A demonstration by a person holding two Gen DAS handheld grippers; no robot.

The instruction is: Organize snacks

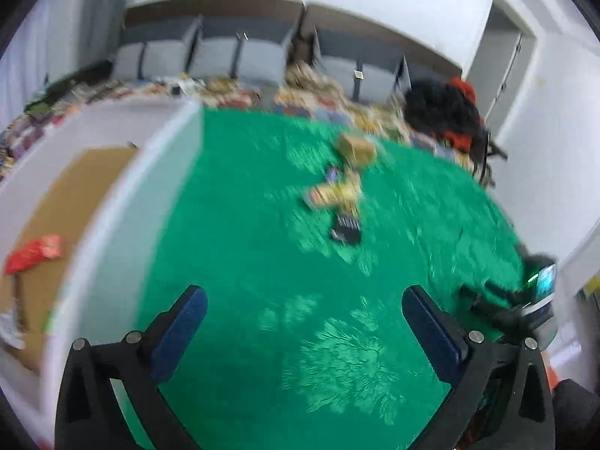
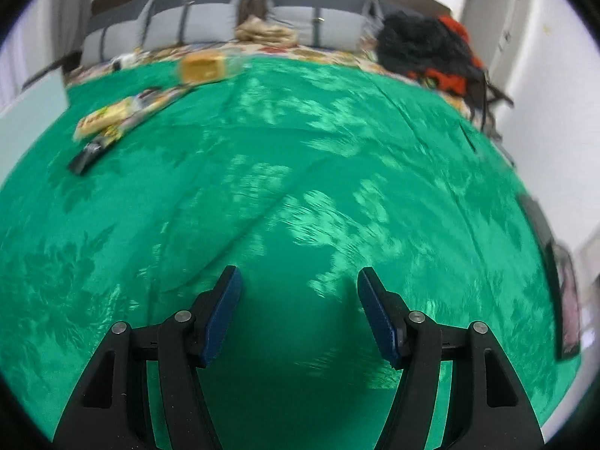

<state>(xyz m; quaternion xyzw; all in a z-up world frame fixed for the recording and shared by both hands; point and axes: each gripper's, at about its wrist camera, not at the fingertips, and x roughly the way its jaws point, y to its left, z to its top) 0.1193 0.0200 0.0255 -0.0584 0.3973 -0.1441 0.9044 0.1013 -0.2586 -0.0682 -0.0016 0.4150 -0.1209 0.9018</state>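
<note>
- We read the job as barely begun: one red packet [image 1: 33, 253] already lies in the white box [image 1: 108, 210] at the left, on its cardboard floor; something pale sits by the box's near edge, too blurred to name.
- The rest of the snacks [image 1: 337, 195] are in a loose heap on the green cloth [image 1: 243, 225], well apart from the box: yellow packets, a tan box [image 1: 356, 148] behind them and a dark packet [image 1: 345, 230] in front.
- Our left gripper [image 1: 303, 296] hangs above bare cloth, jaws spread wide, holding nothing.
- Our right gripper [image 2: 298, 279] is likewise spread and empty, with the heap far off to its upper left.
- Both views are motion-blurred, so we cannot count the packets.
</note>
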